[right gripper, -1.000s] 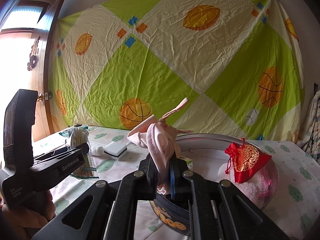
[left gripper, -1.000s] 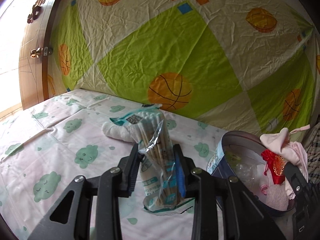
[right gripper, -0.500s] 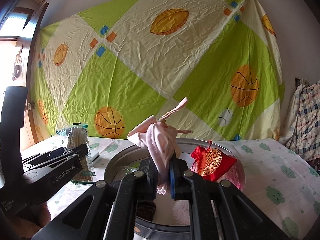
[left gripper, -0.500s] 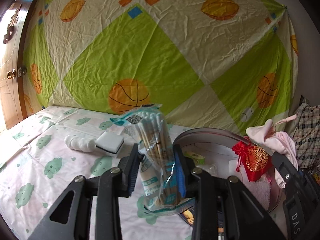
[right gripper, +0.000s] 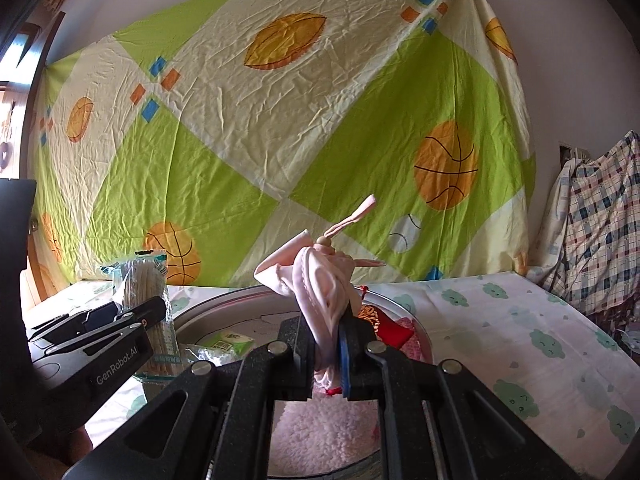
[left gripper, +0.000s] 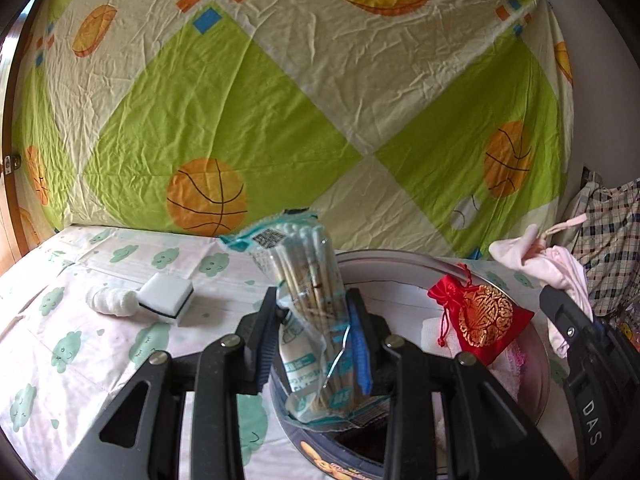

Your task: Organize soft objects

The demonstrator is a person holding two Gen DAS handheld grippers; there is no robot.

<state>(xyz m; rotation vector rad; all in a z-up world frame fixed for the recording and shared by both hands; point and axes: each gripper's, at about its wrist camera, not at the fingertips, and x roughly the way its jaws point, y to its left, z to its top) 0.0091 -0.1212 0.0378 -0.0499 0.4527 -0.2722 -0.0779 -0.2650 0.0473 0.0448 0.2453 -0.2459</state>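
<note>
**Both loads carried over the tin**

Since a second before, both grippers had swung from the bedsheet side to above the round tin (left gripper: pixel 472 264); the left gripper (left gripper: pixel 312 340) was clamped on an upright packet of cotton swabs (left gripper: pixel 308 280), the right gripper (right gripper: pixel 326 356) was shut on a pink drawstring pouch (right gripper: pixel 320 280), apparently so each could be dropped in beside the red embroidered pouch (left gripper: pixel 480 316); a sponge (left gripper: pixel 166 294) and rolled white cloth (left gripper: pixel 108 300) lay on the sheet; both tools tilted slightly downward.
</note>
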